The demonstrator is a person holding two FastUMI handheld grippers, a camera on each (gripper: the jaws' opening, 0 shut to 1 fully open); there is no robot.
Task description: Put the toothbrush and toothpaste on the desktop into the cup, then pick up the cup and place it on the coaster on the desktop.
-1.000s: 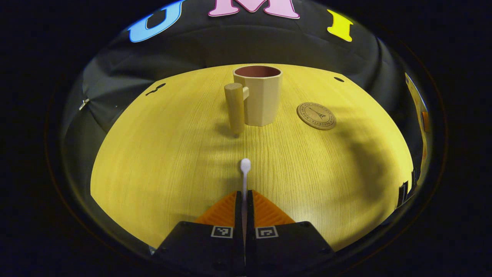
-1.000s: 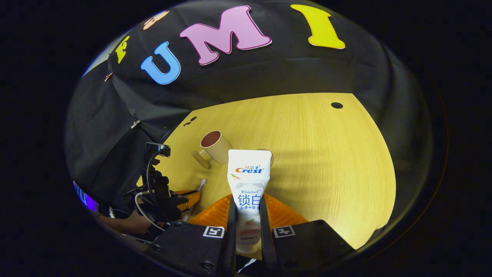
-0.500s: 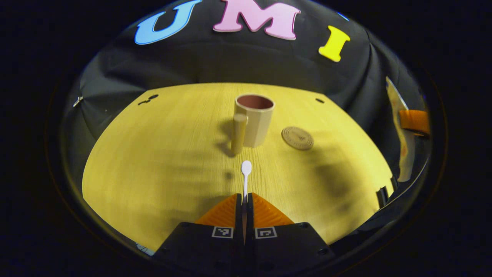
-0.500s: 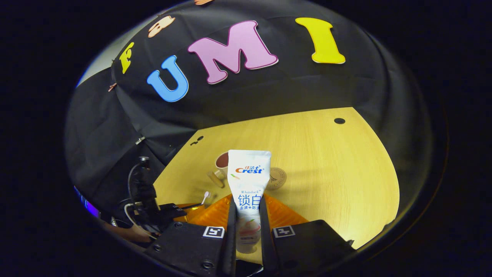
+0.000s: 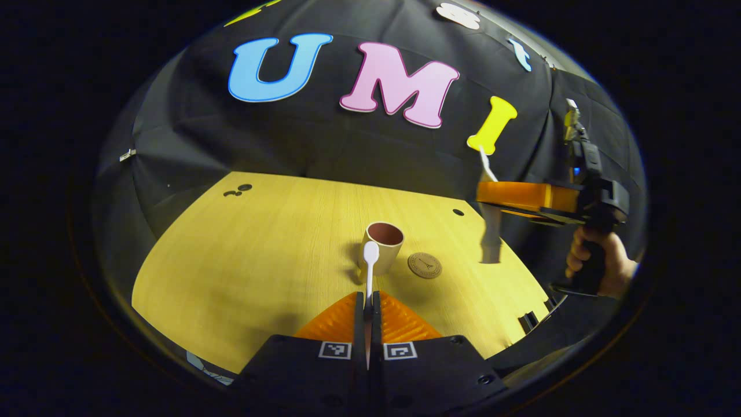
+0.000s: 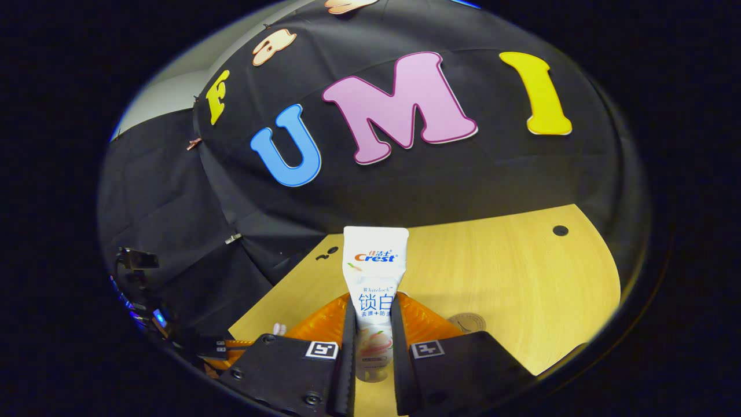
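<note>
While both lifted: higher above the desktop point(image 5: 243, 249) than before.
Left gripper point(image 5: 368, 301): clamped on toothbrush point(image 5: 370, 260).
Right gripper point(image 6: 373, 313): pinching toothpaste point(image 6: 375, 272).

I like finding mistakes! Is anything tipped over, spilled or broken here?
Nothing stands out. The cup stands upright beside the coaster. One gripper holds the toothbrush, the other the toothpaste.

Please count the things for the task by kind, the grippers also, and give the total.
Toothbrush: 1
Toothpaste: 1
Cup: 1
Coaster: 1
Gripper: 2, left gripper and right gripper
Total: 6
</note>
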